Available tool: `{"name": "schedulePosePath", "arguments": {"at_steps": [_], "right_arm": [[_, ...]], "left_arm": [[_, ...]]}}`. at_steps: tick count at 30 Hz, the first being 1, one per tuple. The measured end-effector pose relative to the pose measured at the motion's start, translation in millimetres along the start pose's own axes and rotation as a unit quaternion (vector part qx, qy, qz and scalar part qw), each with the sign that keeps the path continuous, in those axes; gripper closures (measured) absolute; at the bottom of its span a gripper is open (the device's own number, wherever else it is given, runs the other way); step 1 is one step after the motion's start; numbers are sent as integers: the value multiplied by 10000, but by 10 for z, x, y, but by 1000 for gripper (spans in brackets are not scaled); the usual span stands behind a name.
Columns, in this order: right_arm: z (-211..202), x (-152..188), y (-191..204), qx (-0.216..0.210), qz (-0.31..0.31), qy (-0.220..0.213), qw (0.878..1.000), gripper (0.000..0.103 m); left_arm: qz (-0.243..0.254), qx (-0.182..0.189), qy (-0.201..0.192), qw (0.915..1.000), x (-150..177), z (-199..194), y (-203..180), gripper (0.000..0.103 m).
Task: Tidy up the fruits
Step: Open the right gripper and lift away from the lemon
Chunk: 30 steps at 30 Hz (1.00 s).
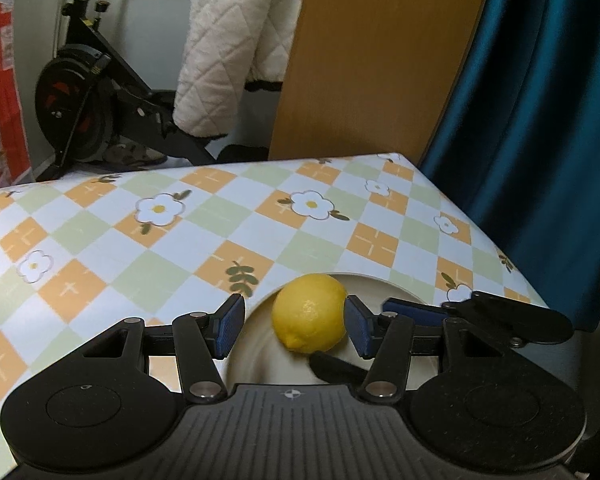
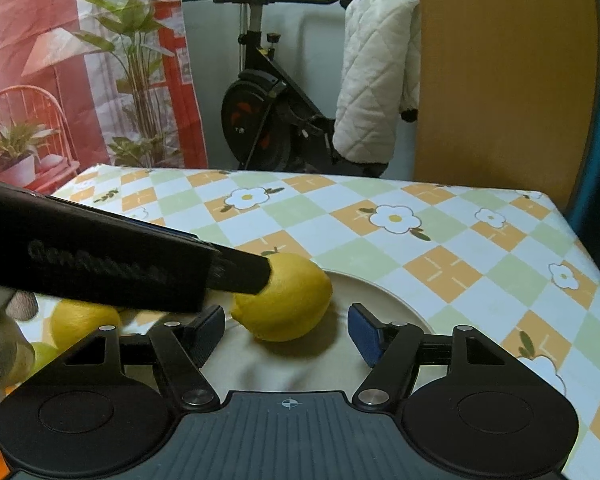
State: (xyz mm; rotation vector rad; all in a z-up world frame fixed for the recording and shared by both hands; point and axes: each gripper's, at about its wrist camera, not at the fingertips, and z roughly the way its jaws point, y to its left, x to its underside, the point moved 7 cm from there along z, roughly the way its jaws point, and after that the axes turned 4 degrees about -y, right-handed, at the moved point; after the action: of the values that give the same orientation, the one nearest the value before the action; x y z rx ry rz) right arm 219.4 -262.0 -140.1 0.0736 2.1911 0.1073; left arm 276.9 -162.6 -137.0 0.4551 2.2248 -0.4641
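Left wrist: lemon point(image 1: 309, 313) between left claw point(image 1: 294, 327) pads, plate point(image 1: 396, 288).

Yellow lemon point(image 1: 309, 312), seemingly cream plate point(image 1: 396, 290)

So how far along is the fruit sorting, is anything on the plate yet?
Done: one lemon lies on the cream plate. In hand: nothing looks gripped; the left claw straddles the lemon, one pad touching and the other clear, and the right claw is open just short of it. Left: a yellow fruit and a green fruit lie off the plate.
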Motion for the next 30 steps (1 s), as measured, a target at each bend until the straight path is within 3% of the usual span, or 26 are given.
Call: {"name": "schedulePosePath", "arguments": {"at_steps": [13,18,22,30], "right_arm": [[-551,74,392,-373,188,-435,9982,39],[-654,244,681,-535,37,-350,9979,43],[-729,335,833,-620,-45,-305,9976,47],[-809,475,964,-674,-25,-156,9976,52]], "left_arm": [[32,-505,-499,9975,226,-828,322,46],[-304,-678,-476,9961,448,-1052,509,46],[-188,-835,-457,9953,619,-1192,562,47],[-252,-806,-444,9954,856,-1352,580,50]]}}
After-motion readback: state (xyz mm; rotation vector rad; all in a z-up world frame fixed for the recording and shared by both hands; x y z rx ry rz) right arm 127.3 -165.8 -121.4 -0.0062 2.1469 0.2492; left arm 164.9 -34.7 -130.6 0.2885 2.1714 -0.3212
